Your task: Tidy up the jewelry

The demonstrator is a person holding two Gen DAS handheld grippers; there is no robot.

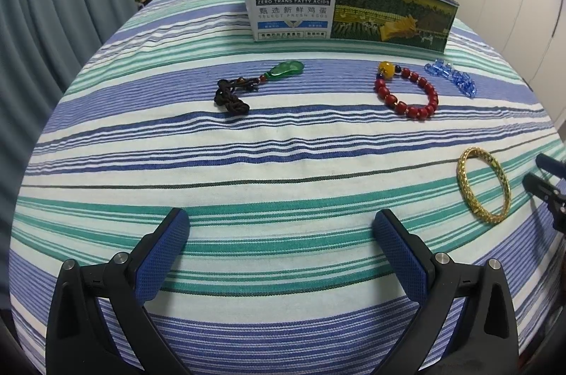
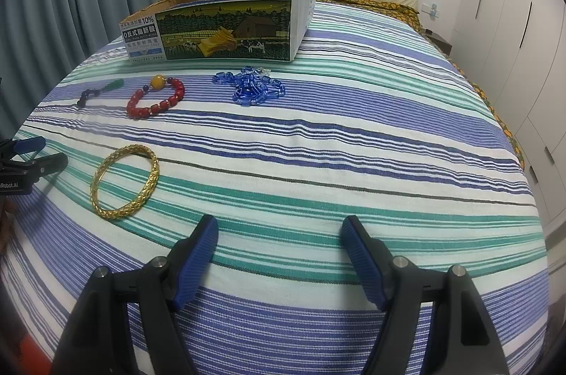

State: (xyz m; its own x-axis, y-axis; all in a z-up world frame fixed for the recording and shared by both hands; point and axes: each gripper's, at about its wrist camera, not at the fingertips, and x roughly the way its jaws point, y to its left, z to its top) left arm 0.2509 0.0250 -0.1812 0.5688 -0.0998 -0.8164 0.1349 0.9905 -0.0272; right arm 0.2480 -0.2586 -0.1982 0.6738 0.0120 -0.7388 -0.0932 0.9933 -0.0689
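Left tool: fingers spread wide with nothing between them, low over the striped bed sheet, near edge.

Jade pendant: leftmost piece, on the sheet in front of the box, well apart from the rest; its dark knotted cord trails toward the viewer. Stone likely hard, slick and chip-prone; the soft cord knot looks like the surer place to pinch.

Red bead bracelet: just right of centre, lying flat in an open loop with one amber bead. Probably strung on elastic, so it will sag; pinch across two or three beads.

Blue crystal necklace: heaped just beside the red bracelet, near the box. Glassy and loose; take the thick of the heap, expect trailing ends.

Gold bangle: nearest the viewer, flat on the sheet between the two tools. Stiff, patterned metal; grip across the band at one side.

Cardboard box: open-topped, at the far side, likely destination.

Right tool: fingers wide apart, holding nothing, over the sheet right of the bangle.
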